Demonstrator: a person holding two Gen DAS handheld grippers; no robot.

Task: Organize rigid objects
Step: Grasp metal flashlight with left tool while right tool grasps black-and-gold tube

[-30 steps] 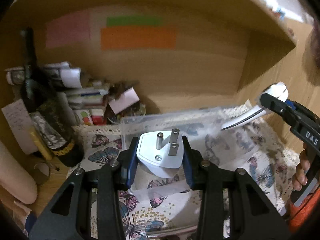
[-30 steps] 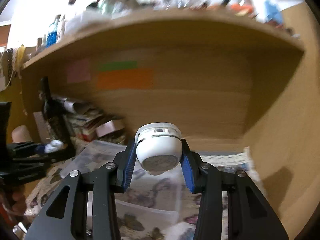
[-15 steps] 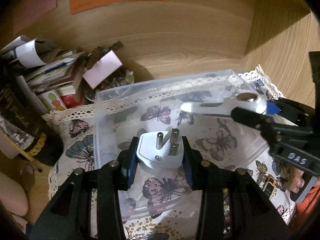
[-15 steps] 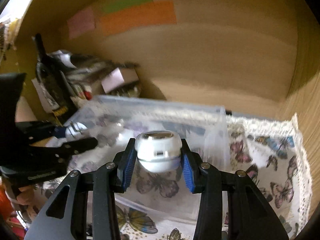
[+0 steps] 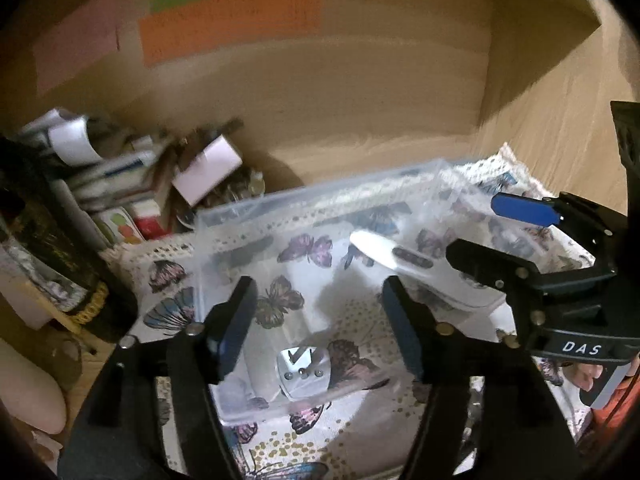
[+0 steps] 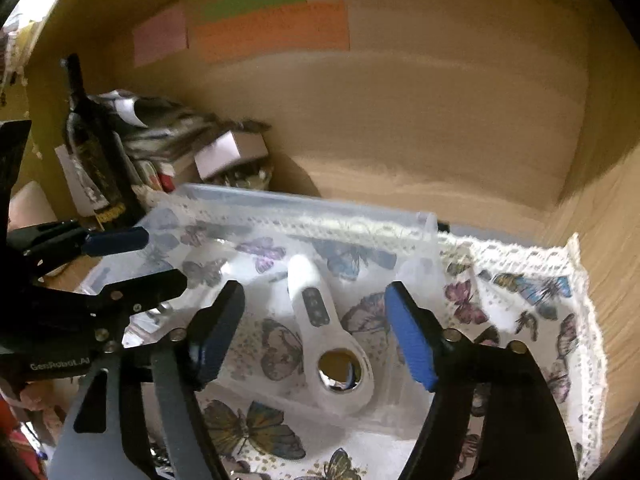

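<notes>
Both grippers have just let go over the clear plastic bin (image 5: 320, 200), which sits on the butterfly-print cloth (image 6: 520, 292) covering the bench. The left gripper (image 5: 320, 300) had the white plug adapter (image 5: 304, 372) clamped a moment ago; now its fingers are opening with nothing between them, and the adapter lies on the bin floor below, prongs up. The right gripper (image 6: 316, 312) had been pinching the round head of the white handheld device (image 6: 320, 320); its fingers are likewise spreading, empty, and the device rests flat in the bin, handle pointing toward the far wall. It looks like a small massager with a metal head, though blur leaves that uncertain. Both objects therefore count as stowed, and each hand is free to fetch another loose item.
</notes>
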